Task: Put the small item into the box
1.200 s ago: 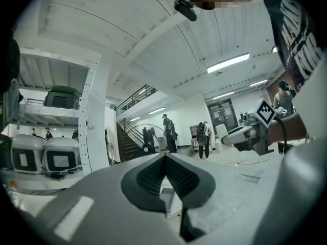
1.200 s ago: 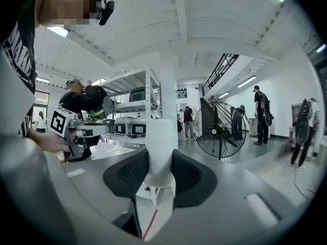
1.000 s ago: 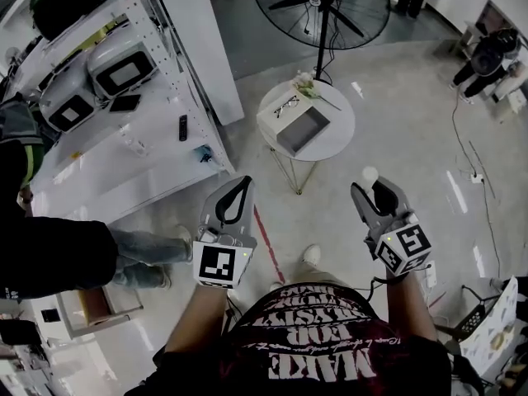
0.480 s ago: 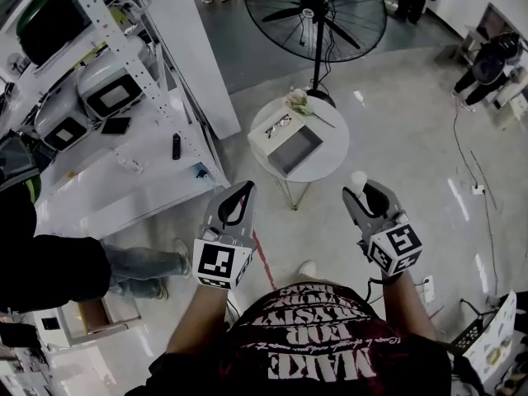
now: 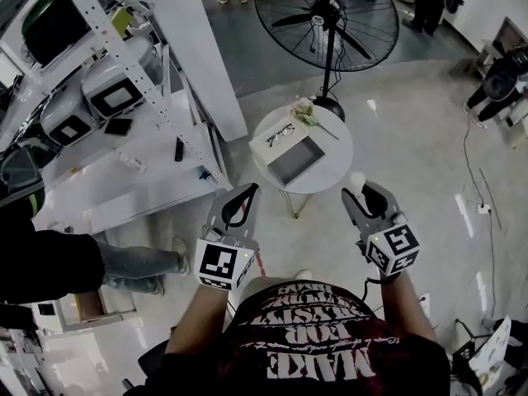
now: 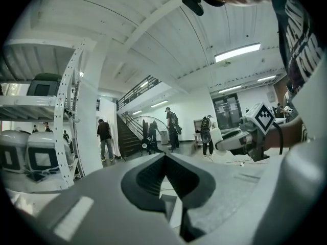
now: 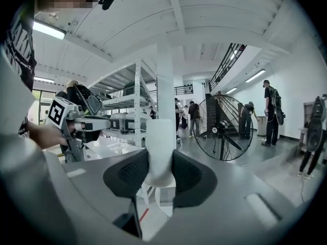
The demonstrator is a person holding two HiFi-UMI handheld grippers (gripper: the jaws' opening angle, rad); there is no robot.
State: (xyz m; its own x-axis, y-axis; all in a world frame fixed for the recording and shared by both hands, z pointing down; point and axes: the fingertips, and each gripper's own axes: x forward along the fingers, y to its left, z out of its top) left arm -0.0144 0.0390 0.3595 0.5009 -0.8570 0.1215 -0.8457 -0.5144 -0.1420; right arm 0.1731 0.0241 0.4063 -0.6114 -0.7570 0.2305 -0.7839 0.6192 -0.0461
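A small white cylinder-shaped item (image 5: 358, 180) (image 7: 160, 149) is clamped upright in my right gripper (image 5: 364, 190) (image 7: 160, 163), which is shut on it. The open grey-lined box (image 5: 297, 158) lies on a small round white table (image 5: 334, 148), ahead of both grippers and well below them. A pair of glasses (image 5: 280, 131) rests on the box's white lid. My left gripper (image 5: 248, 192) (image 6: 164, 158) is shut with nothing in it, held level with the right one, left of the table. In the left gripper view the right gripper (image 6: 231, 138) shows with the white item at its tip.
A white shelf rack (image 5: 140, 151) with appliances stands at the left. A big standing fan (image 5: 328, 13) is behind the table. Another person's leg and shoe (image 5: 144, 261) are at the left. A cable (image 5: 483, 190) runs over the floor at the right.
The table with the box has come nearer to both grippers in the head view. The grippers keep their hold and their spacing.
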